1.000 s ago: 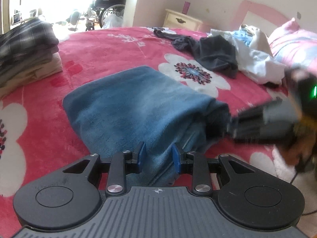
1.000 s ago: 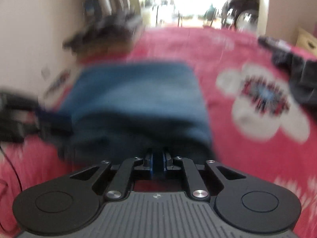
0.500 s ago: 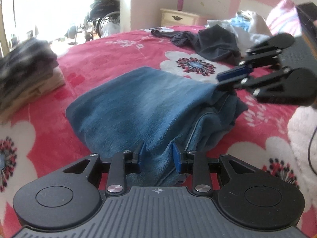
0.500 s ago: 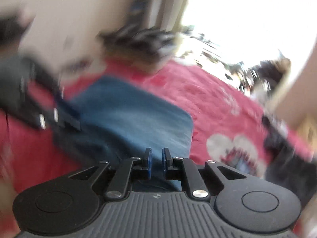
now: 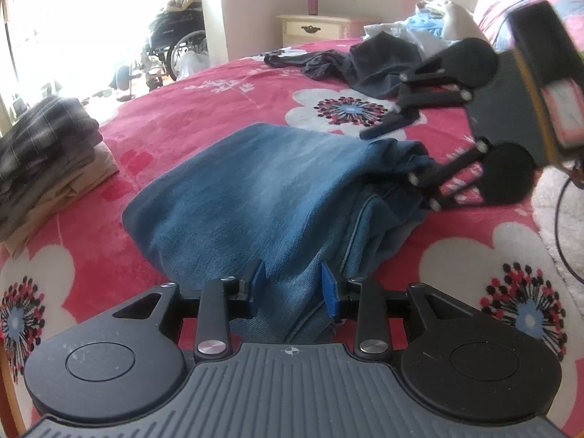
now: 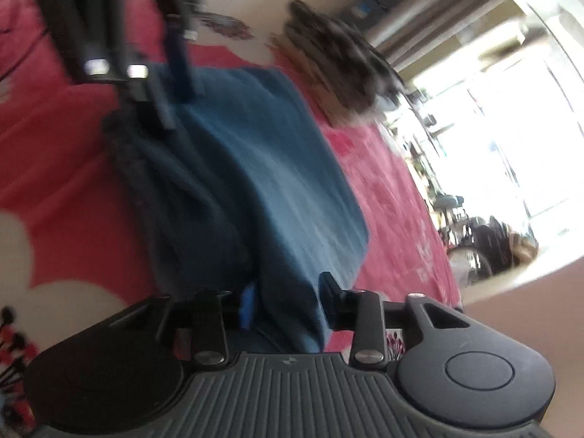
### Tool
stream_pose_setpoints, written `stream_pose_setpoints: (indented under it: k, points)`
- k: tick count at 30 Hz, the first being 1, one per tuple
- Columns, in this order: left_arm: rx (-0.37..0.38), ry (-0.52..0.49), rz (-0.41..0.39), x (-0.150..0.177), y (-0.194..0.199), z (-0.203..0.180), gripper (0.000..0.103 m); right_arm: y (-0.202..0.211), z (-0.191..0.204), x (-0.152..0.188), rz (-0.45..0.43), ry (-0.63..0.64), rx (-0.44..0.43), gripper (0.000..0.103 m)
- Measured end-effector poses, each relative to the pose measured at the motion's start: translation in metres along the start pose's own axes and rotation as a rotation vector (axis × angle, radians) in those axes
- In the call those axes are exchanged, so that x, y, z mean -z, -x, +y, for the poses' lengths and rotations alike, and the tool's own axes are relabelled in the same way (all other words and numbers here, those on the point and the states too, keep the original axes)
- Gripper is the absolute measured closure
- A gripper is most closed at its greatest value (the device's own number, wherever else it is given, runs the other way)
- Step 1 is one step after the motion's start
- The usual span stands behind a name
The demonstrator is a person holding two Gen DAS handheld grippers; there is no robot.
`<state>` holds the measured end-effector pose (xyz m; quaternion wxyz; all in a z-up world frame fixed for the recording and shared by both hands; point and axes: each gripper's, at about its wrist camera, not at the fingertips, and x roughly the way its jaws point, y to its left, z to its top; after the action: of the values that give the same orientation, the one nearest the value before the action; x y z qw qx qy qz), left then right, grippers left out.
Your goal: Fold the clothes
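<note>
1. Folded blue jeans (image 5: 262, 197) lie mid-frame on the red flowered bed (image 5: 204, 102), a thick, soft-edged bundle with a seam running down its right side.
2. Left gripper (image 5: 292, 284) at the lower centre: blue pads spread apart, denim bulging between them, not clamped.
3. Right gripper (image 5: 398, 153) comes in from the upper right, one finger above the jeans' bunched end and one below, jaws parted.
4. Right wrist view is blurred; the cloth sits between its parted fingers (image 6: 330, 292).
5. Folded stack (image 5: 47, 153) at the left edge; unfolded dark clothes (image 5: 368, 65) at the upper right.
</note>
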<state>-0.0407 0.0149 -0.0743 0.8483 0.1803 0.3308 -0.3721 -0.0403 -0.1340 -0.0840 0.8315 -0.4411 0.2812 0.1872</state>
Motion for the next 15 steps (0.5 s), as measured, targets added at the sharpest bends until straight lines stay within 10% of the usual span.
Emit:
stream_pose_setpoints:
  k: [7,15]
  points:
    - [-0.056,-0.109,-0.026,0.003,0.002,-0.014,0.070,0.010,-0.066,0.003,-0.028,-0.501,-0.170,0.096]
    - [-0.072,-0.119,-0.087,0.005,0.019,-0.008,0.102,0.004,-0.110,0.052,-0.042,-0.964,-0.460,0.096]
